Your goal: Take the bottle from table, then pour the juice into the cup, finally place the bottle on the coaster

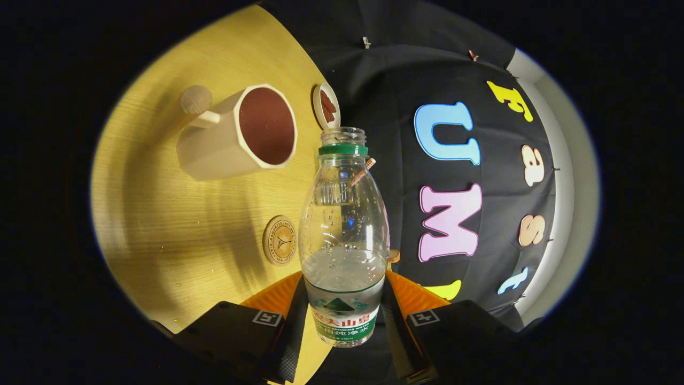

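Fingers of the gripper pressed on both sides of a clear plastic bottle with a green neck ring and a green-and-white label, clamping it low on its body around the label. The jaws stood only as far apart as the bottle's width. The bottle was open at the mouth, with no cap on it, and held clear liquid in roughly its lower third; droplets clung to the inside wall above the liquid line.

The view was rolled, so the round yellow wooden table appeared tipped up beside the bottle. On it stood a cream faceted cup with a dark reddish-brown inside and a handle ending in a round wooden knob — well beyond the fingers and to one side of the bottle's neck. A small round cream dish with something reddish in it sat just past the bottle's mouth. A round wooden coaster with an engraved emblem lay near the bottle's lower body, apart from the cup.
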`<state>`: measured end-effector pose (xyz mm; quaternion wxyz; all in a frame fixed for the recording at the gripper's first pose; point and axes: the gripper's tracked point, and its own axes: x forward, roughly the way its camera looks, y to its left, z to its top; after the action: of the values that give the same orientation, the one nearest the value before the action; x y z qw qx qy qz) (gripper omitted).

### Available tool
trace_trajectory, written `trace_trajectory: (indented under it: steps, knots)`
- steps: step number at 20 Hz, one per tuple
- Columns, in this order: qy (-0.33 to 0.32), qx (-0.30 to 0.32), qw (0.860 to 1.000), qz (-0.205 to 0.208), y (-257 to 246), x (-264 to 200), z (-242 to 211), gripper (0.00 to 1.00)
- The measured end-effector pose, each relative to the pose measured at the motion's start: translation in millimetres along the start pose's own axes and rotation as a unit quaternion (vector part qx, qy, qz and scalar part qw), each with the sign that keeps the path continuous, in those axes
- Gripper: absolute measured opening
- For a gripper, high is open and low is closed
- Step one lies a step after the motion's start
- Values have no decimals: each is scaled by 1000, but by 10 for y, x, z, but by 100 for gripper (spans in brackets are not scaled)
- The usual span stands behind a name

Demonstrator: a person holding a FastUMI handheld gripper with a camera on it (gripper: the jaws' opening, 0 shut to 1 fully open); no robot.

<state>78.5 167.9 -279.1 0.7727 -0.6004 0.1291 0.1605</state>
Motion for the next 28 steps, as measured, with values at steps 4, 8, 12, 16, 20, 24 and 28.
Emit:
trace_trajectory:
  steps: [4, 8, 12, 16, 20, 24, 28]
  knots:
    - [-3, -27, 1000, 0, -32, 13, 0, 70]
    - [0, -51, 999, -2, -73, 18, -48, 70]
    - [-2, -70, 998, -8, -117, 48, -42, 70]
    - [-14, -89, 996, -12, -157, 55, 15, 70]
    - [-22, -108, 994, -13, -196, 71, 46, 70]
    - [-22, -117, 993, -14, -210, 78, 44, 70]
    - [-25, -126, 992, -18, -242, 76, 56, 70]
